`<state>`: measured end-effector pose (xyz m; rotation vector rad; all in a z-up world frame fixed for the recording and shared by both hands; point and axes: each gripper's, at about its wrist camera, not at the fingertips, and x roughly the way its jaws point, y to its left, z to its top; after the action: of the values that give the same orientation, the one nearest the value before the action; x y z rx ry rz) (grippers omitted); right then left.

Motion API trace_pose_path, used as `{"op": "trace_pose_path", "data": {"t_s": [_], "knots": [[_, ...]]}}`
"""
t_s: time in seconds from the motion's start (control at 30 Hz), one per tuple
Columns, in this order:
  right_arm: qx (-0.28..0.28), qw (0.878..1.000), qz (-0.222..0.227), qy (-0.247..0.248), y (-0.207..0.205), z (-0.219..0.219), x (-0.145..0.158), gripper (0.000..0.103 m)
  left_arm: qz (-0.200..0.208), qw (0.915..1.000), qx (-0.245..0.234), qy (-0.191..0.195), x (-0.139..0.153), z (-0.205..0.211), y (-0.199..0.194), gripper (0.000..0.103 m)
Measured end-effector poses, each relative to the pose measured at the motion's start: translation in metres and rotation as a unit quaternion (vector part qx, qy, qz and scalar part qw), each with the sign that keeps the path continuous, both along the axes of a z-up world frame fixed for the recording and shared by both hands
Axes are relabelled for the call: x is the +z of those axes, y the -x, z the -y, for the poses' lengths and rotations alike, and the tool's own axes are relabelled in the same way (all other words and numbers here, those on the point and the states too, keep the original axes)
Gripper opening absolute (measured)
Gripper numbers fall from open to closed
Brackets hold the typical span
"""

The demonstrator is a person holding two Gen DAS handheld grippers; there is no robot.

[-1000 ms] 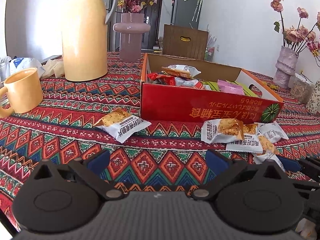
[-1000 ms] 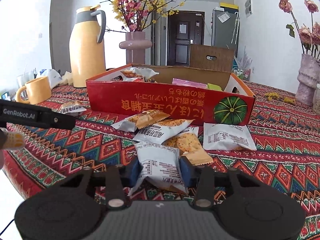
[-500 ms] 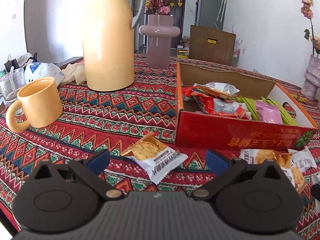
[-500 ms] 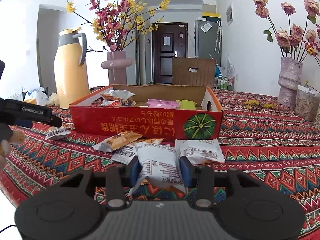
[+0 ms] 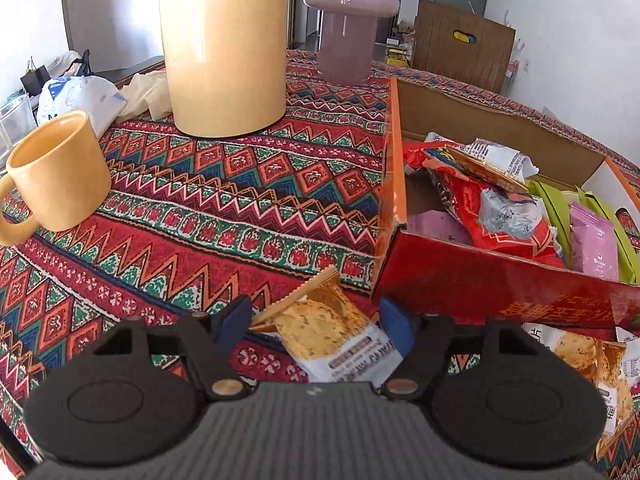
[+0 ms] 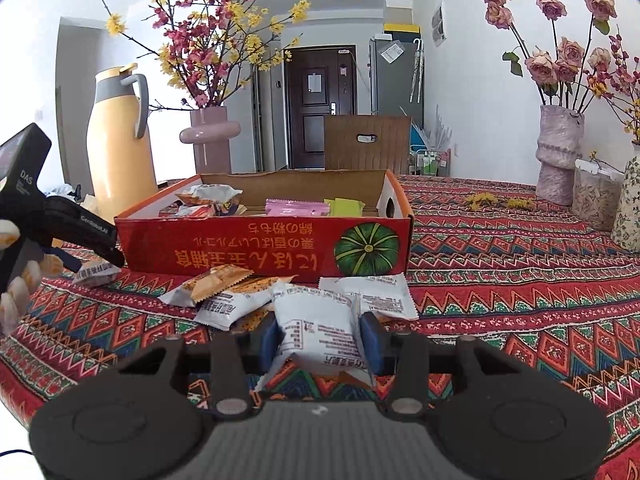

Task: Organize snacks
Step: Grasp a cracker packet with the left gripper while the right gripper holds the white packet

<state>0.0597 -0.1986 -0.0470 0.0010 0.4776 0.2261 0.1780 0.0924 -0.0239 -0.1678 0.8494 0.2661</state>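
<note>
Snacks, individually wrapped, partly loose on the bench and partly boxed.

Left hand-held gripper (image 5: 316, 322): jaws have just been closing, with a cracker packet (image 5: 326, 332) between the blue pads; right pad at the packet's edge, left pad beside its orange crimped end; whether the pads press on it cannot be told. Packet lies on the patterned cloth (image 5: 224, 216) just off the near left corner of the red snack box (image 5: 480, 284).

Right hand-held gripper (image 6: 320, 338): clamped on a white packet (image 6: 318, 330), both pads against its sides, printed back facing the camera, lower end hanging clear above the cloth.

Loose pile (image 6: 240, 292): several cracker packets overlapping on the bench in front of the box's long red wall, one white packet (image 6: 380, 294) lying flat at the right of the pile.

Box contents: red foil bag (image 5: 492, 208), white-and-orange packet (image 5: 488, 156) on top of it, pink sachets (image 5: 592, 240) and green sachets (image 5: 552, 204) toward the far end.

Surroundings, left of box: yellow mug (image 5: 60, 172), yellow thermos jug (image 5: 224, 48), mauve vase (image 5: 348, 20) with blossom branches. Right of box, well apart: textured vase of dried roses (image 6: 560, 152), clear container (image 6: 598, 196).
</note>
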Motion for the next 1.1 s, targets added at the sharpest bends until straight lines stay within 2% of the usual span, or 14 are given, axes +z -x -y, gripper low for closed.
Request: {"op": "trace_pose_path", "data": {"t_s": [0.07,0.13,0.23,0.33,0.47,0.53,0.57,0.6,0.63,0.73,0.87,0.97,1.0,1.1], "knots": [[0.000,1.000,0.000,0.000,0.000,0.000,0.000,0.043,-0.006,1.0000,0.001,0.001,-0.002,0.000,-0.001,0.063],[0.000,1.000,0.000,0.000,0.000,0.000,0.000,0.043,-0.010,0.9999,-0.002,0.006,-0.004,0.000,0.000,0.049],[-0.001,1.000,-0.001,0.000,0.000,0.001,0.000,0.043,-0.007,1.0000,-0.007,0.002,-0.004,0.001,0.005,0.035],[-0.002,1.000,-0.003,-0.001,-0.001,0.001,-0.001,0.043,-0.006,0.9999,-0.011,0.004,-0.003,0.000,0.008,0.028],[-0.002,1.000,-0.004,-0.001,-0.001,0.000,-0.002,0.043,0.000,0.9999,-0.011,0.012,0.000,-0.002,0.014,0.033],[-0.002,1.000,-0.004,0.000,-0.002,0.001,-0.002,0.043,0.012,0.9998,-0.011,0.008,0.004,-0.002,0.020,0.057],[-0.002,1.000,-0.004,0.000,-0.002,0.001,-0.002,0.043,0.021,0.9997,-0.008,0.004,0.008,-0.002,0.025,0.065],[-0.003,1.000,-0.005,0.000,-0.002,0.001,-0.002,0.043,0.029,0.9996,-0.004,0.001,0.011,-0.002,0.028,0.080],[-0.003,1.000,-0.006,0.000,-0.003,0.001,-0.002,0.043,0.036,0.9993,-0.001,-0.003,0.015,-0.001,0.032,0.084],[-0.001,1.000,-0.008,-0.001,-0.003,0.000,-0.003,0.043,0.039,0.9992,-0.004,-0.001,0.020,0.000,0.040,0.084],[0.001,1.000,-0.007,-0.002,-0.003,0.000,-0.003,0.044,0.007,0.9999,-0.013,0.002,0.012,0.006,0.042,0.084],[0.001,1.000,-0.006,-0.002,-0.002,0.001,-0.002,0.044,-0.012,0.9998,-0.014,0.008,0.003,0.007,0.042,0.075],[0.001,1.000,-0.006,-0.003,-0.002,0.001,-0.002,0.044,-0.017,0.9997,-0.013,0.012,0.000,0.007,0.042,0.068],[0.000,1.000,-0.005,-0.003,-0.001,0.002,-0.002,0.044,-0.017,0.9997,-0.012,0.008,-0.002,0.008,0.043,0.059]]}}
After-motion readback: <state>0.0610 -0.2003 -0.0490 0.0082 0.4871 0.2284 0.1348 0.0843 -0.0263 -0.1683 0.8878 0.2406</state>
